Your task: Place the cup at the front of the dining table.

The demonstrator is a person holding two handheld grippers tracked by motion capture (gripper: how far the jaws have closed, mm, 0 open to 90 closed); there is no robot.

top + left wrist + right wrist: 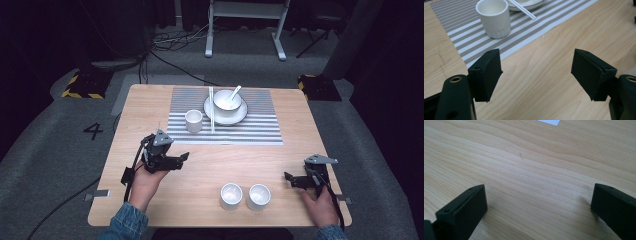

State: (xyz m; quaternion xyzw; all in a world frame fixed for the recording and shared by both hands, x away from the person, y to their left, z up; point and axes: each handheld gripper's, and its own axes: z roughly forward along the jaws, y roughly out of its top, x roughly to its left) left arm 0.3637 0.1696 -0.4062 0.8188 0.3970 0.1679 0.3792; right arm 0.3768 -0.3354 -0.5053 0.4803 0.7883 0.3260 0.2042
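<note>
My left gripper hovers over bare wood just in front of the striped placemat, its jaws apart with nothing between them. In the left gripper view, the left gripper faces a white cup standing on the placemat, well beyond its fingertips. My right gripper rests low near the table's right front edge. Seen up close, the right gripper stands open over bare wood. Two more white cups sit side by side at the front, between the two hands.
On the placemat a white plate carries a bowl with a spoon, and chopsticks lie to its left, beside the cup on the mat. Dark floor surrounds the table; a white stand is beyond it.
</note>
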